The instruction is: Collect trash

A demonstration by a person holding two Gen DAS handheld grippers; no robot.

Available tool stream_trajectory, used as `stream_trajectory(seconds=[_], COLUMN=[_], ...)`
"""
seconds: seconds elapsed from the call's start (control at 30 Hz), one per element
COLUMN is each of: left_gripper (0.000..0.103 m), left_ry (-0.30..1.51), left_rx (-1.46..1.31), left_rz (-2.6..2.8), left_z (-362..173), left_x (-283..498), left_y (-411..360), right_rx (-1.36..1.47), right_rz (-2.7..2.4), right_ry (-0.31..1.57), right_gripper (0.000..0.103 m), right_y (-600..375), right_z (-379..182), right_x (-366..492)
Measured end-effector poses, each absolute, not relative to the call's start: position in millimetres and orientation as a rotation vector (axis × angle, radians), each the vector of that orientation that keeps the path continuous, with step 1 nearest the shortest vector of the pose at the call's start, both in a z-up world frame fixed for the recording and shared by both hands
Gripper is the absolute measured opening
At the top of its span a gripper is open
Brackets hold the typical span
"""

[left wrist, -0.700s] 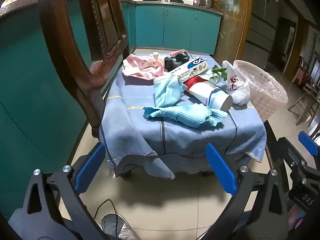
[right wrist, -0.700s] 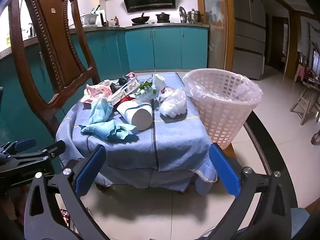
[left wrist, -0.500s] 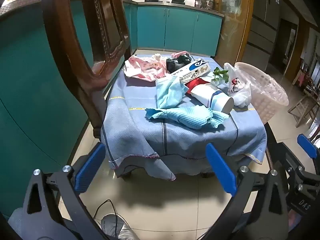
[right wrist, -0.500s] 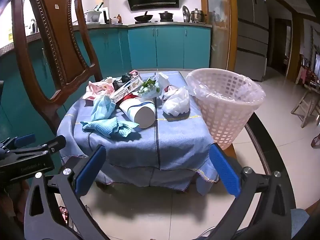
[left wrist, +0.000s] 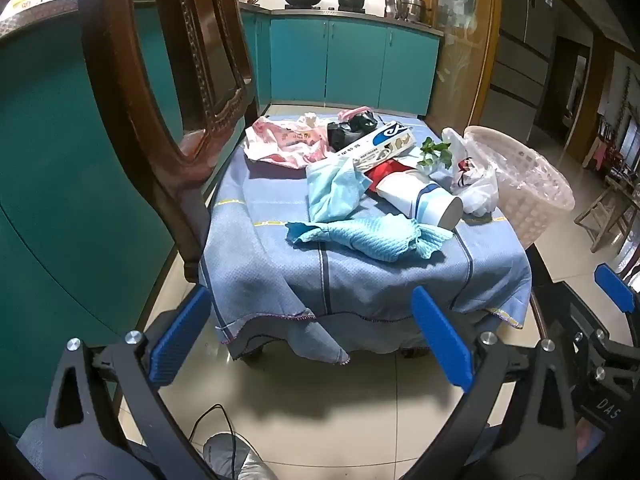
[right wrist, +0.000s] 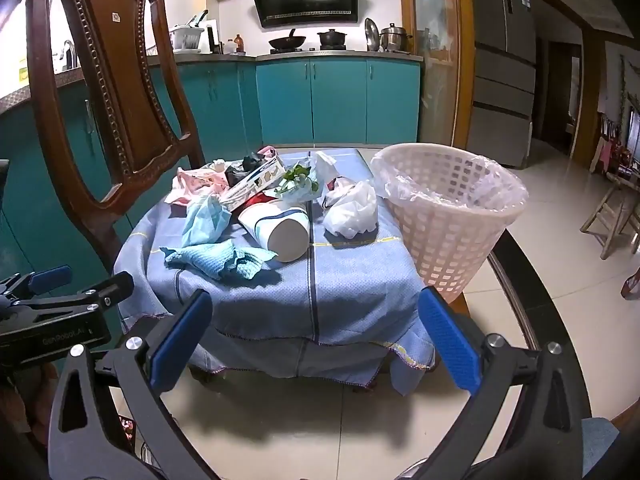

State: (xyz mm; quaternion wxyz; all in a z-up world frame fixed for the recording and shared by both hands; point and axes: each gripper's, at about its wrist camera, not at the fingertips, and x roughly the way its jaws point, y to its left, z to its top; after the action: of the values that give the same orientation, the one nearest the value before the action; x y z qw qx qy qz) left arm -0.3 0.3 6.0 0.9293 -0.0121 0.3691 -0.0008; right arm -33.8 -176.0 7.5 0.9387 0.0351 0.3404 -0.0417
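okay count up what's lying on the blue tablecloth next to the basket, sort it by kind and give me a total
Cloths: 2, a knit one and a smooth one
Plastic bags: 3, pink, black, white
Boxes: 1
Paper cups: 1
Leafy sprigs: 1
Total: 8, though the pile may hide more.

Indoor light, moderately dim, bluish cast. Both views sharp mid-frame, strong fisheye bending at edges, black vignette in corners. Soft shadow on tiled floor (left wrist: pixel 332 392) under the tabletop (left wrist: pixel 280 272); faint floor glare on the right in right view. Trash casts short shadows toward the tabletop's near edge. Blue fingers (right wrist: pixel 180 340) crisp, not blurred.
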Motion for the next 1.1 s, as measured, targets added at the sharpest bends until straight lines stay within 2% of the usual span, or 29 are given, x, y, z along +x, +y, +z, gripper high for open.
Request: stream_trajectory(seconds=[1.1], left_gripper=[0.100], left_ry=[0.744], left_rx=[-0.022], left_rz=[-0.005], left_z=[6.0], left_x=[-0.8], left_y=[4.8], right_rx=[0.093], right_rz=[-0.086], right_ry=[0.673], right_gripper=[0.100], right_y=[-178.3], right_z=[8.9], right_x=[-36.8])
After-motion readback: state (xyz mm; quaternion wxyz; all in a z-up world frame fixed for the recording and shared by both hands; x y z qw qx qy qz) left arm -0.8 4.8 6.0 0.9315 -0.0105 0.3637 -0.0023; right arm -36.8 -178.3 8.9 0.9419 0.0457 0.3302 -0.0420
